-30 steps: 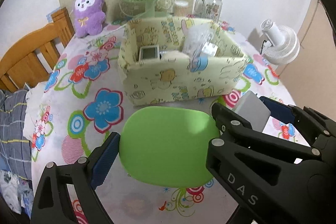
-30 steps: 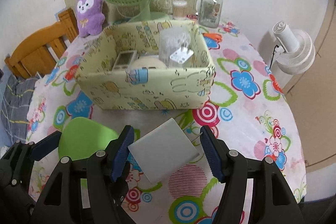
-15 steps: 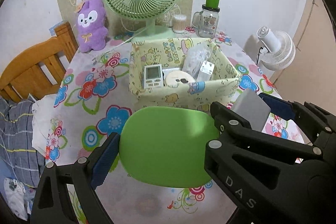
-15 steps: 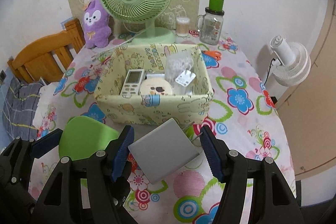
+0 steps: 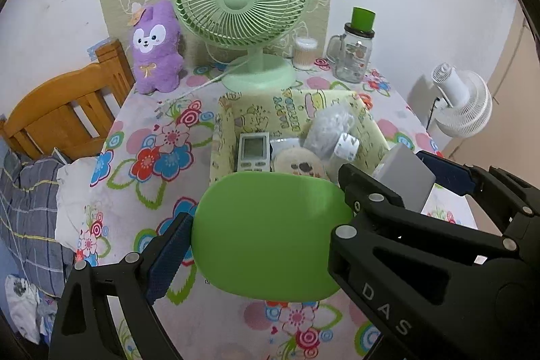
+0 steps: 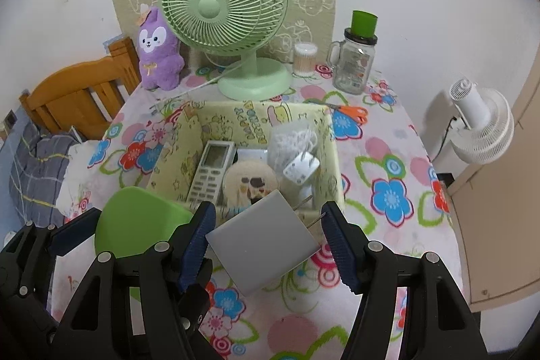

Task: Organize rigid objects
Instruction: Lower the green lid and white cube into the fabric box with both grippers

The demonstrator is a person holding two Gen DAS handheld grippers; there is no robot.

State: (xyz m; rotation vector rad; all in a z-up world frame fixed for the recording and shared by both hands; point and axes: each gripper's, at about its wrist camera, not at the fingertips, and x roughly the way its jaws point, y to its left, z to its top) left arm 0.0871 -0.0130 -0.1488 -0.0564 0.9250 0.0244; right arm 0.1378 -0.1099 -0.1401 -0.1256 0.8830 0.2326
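Note:
My left gripper is shut on a flat green oval case and holds it in the air in front of the yellow storage box. My right gripper is shut on a grey square charger with metal prongs, held above the box's near wall. The box holds a white remote, a round beige item, a white plug adapter and a bag of white cable. The green case also shows in the right wrist view, and the charger in the left wrist view.
A green desk fan, a purple plush toy, a jar with a green lid, a cotton swab tub and orange scissors stand behind the box. A wooden chair is at the left, a white fan at the right.
Both grippers have risen and pulled back with their objects held. The box now looks farther and lower, and its contents show from above.

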